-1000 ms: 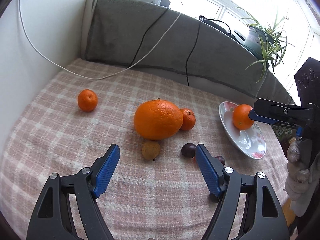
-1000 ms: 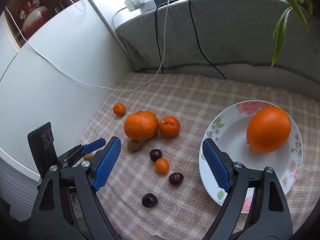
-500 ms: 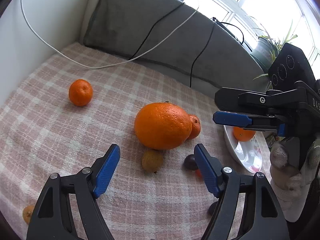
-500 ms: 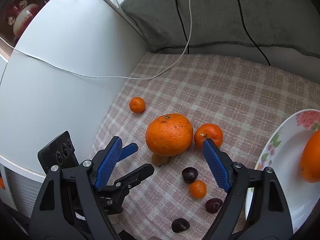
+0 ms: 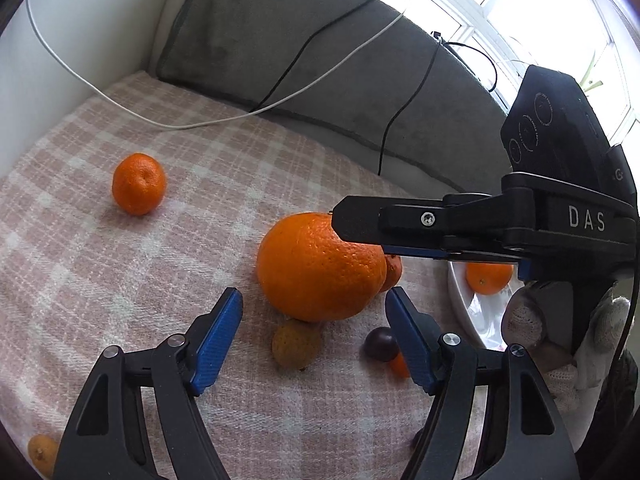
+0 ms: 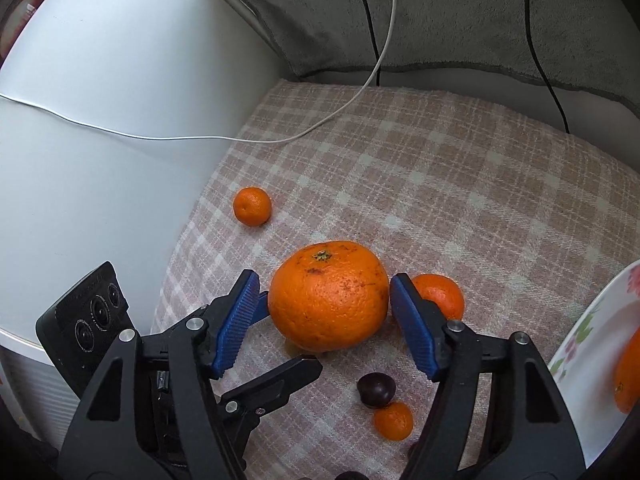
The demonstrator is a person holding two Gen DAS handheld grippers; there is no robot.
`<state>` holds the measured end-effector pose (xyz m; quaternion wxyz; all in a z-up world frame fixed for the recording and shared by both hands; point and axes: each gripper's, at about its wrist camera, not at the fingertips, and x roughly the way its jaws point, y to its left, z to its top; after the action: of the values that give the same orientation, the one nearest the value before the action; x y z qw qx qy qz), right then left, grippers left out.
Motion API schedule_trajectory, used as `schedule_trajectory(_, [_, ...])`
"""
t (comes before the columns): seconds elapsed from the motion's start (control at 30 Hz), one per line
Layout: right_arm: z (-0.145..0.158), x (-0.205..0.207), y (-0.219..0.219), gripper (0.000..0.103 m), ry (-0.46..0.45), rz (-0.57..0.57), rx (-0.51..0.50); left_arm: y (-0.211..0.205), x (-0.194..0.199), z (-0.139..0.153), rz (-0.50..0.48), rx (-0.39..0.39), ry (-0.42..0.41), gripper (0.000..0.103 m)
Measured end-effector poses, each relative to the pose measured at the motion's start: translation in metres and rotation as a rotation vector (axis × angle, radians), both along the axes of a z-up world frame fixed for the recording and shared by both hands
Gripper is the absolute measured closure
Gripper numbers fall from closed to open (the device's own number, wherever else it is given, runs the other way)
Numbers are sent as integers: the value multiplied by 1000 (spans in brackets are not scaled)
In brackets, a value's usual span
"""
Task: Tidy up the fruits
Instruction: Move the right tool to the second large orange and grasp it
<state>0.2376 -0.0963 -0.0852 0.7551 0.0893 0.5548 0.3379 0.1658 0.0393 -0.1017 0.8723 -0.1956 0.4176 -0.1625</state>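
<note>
A large orange point(image 6: 328, 296) lies on the checked cloth between the fingers of my right gripper point(image 6: 324, 320). Its jaws are closing and the pads stand just off the peel. In the left wrist view one of its fingers point(image 5: 400, 220) reaches over that orange point(image 5: 320, 268). My left gripper point(image 5: 314, 332) is low in front of the orange, its jaws closing slightly, with a small brown fruit point(image 5: 296, 344) between the fingers, untouched. A flowered plate point(image 6: 580, 344) at the right holds one orange point(image 6: 630, 376).
A mandarin point(image 6: 440, 296) leans on the large orange's far side and another point(image 6: 252, 206) lies apart near the white wall. A dark plum point(image 6: 376, 390) and a tiny orange fruit point(image 6: 394, 420) lie near the plate. Cables cross the grey cushion point(image 5: 280, 40).
My right gripper has swung left from the plate to the large orange and narrowed around it. My left gripper has come closer to the orange and the brown fruit.
</note>
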Motion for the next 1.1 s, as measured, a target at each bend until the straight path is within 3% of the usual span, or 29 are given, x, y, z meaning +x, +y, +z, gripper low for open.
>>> schedule_trajectory(0.33, [0,0,11,32,-17,41,-58,-5,16,-8,-22,-6,33,31])
schedule_trajectory(0.4, [-1,-1,12,33,-28,42,-74,-6,17,-9,-28,-15,35,37])
schedule_trajectory(0.5, [-2,-2,13,37,-46,42,-102,-9,17,-8,-27,0,25,38])
schedule_trajectory(0.83, [2,-7,8,39,-51,35,-78,-11,6,-1,-22,18,13,39])
schedule_trajectory(1.1, [21,-24,-1,39,-92,31,-62,-16,-10,16,-24,27,-26,39])
